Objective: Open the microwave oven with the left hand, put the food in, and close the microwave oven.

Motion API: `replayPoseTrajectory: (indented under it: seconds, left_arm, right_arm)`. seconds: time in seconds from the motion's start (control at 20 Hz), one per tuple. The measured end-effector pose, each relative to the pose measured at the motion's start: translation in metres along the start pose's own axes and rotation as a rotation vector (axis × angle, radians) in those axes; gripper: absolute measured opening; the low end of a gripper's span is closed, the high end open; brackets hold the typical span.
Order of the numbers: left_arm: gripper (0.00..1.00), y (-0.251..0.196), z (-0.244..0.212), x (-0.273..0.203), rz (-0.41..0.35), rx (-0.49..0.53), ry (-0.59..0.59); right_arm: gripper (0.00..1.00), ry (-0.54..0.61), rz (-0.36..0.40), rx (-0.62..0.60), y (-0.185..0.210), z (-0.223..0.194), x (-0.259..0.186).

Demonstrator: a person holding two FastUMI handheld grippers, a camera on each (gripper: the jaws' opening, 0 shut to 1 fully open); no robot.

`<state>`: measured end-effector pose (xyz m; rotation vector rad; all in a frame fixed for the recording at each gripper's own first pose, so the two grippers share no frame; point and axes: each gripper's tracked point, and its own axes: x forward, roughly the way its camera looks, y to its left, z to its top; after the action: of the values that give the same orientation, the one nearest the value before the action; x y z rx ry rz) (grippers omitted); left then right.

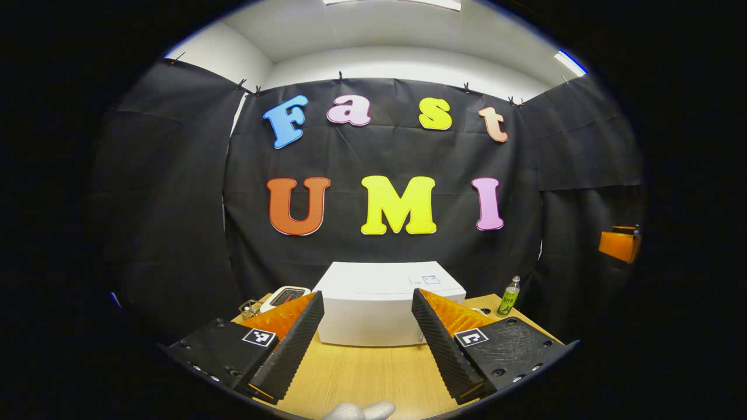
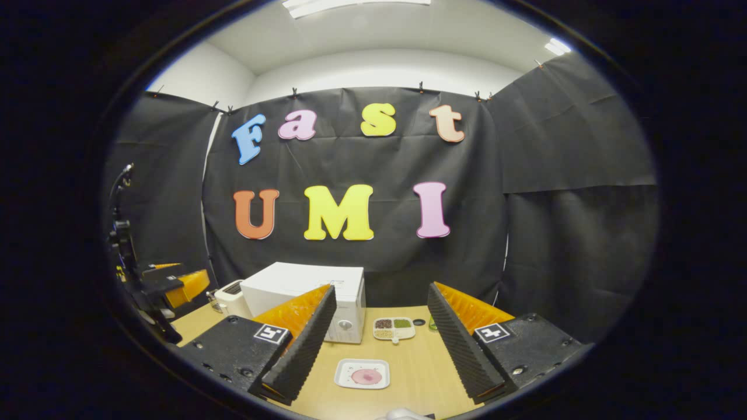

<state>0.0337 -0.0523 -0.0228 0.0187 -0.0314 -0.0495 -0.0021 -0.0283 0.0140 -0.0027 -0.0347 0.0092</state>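
Left gripper view has the left gripper (image 1: 367, 332) nearest, its two fingers spread wide and holding nothing, over the wooden worktop (image 1: 373, 373); between the fingers and farther back stands the white microwave oven (image 1: 382, 303), its door closed; a white appliance (image 1: 286, 296) and a small wire object (image 1: 250, 308) lie just left of it; a green bottle (image 1: 509, 296) stands upright to its right, near the back edge. Right gripper view has the right gripper (image 2: 379, 344) also released, fingers well apart and empty; between them on the worktop lies a white square plate (image 2: 362, 374) with pink food (image 2: 366, 377) on it; behind it is a divided tray (image 2: 394, 328) of grains, just beside the microwave oven; a white toaster (image 2: 232, 298) stands left of the oven; the left gripper is at the far left edge.
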Motion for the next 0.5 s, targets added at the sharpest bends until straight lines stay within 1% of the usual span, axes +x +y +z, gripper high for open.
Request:
replayPoseTrajectory:
  seconds: [0.15,0.2,0.35,0.4,0.5]
  left_arm:
    - [0.96,-0.027,-0.016,0.024,-0.027,0.008,-0.034]
    - [0.95,-0.039,-0.024,0.032,-0.041,0.014,-0.036]
    - [0.95,-0.072,-0.055,0.06,-0.086,0.026,-0.03]
    - [0.95,-0.083,-0.067,0.071,-0.096,0.035,-0.016]
    - [0.95,-0.1,-0.091,0.093,-0.113,0.047,0.01]
  right_arm:
    - [1.0,-0.015,-0.011,-0.012,-0.014,0.011,-0.001]
    - [0.92,-0.013,-0.013,-0.018,-0.019,0.013,-0.001]
    - [0.92,0.003,-0.029,-0.026,-0.036,0.014,-0.004]
    - [1.0,0.008,-0.038,-0.031,-0.043,0.014,-0.006]
    - [1.0,0.025,-0.065,-0.044,-0.057,0.011,-0.008]
